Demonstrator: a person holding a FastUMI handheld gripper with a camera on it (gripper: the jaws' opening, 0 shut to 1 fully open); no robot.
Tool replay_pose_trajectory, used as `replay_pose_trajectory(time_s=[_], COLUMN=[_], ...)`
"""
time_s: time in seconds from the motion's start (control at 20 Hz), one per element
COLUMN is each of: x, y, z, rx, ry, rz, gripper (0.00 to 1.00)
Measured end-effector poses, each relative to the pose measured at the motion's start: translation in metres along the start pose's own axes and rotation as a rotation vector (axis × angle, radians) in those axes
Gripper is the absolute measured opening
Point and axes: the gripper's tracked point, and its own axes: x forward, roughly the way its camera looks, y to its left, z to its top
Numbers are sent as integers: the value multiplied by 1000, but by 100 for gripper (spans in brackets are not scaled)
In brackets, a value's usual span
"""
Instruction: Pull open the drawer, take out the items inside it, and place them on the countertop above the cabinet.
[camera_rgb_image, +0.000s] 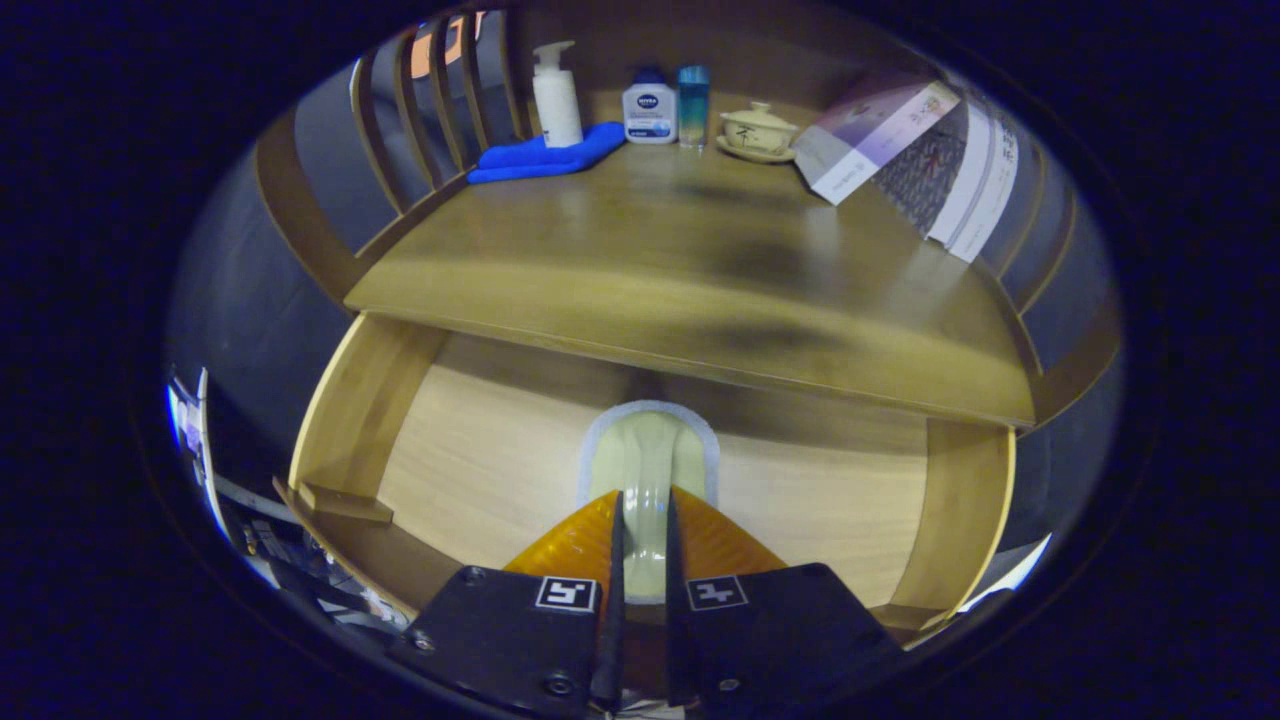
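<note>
The drawer (355, 410) stands pulled out beneath the wooden countertop (680, 270), and its pale wooden floor (480, 470) is bare on both sides of the fingers. A pale yellow-green pad with a light grey rim (650, 445) sits between my fingers and reaches a little beyond them, over the middle of the drawer. My gripper (645, 497) is shut on it, both fingers pinching a raised fold along its centre. I cannot tell whether the pad rests on the drawer floor or hangs just above it.
At the back of the countertop stand a white pump bottle (556, 95), a folded blue cloth (545, 155), a white jar (649, 110), a teal bottle (692, 100) and a lidded cup on a saucer (757, 130). Booklets (880, 140) lean at the right. Slatted rails (430, 110) border the left side.
</note>
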Motion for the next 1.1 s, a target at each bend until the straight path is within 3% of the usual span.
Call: replay_pose_trajectory(time_s=[0.6, 1.1], x=[-80, -72], y=[-31, -62], z=[50, 134], rx=[2, 46], ry=[-140, -142], rz=[-44, -119], gripper=[19, 19])
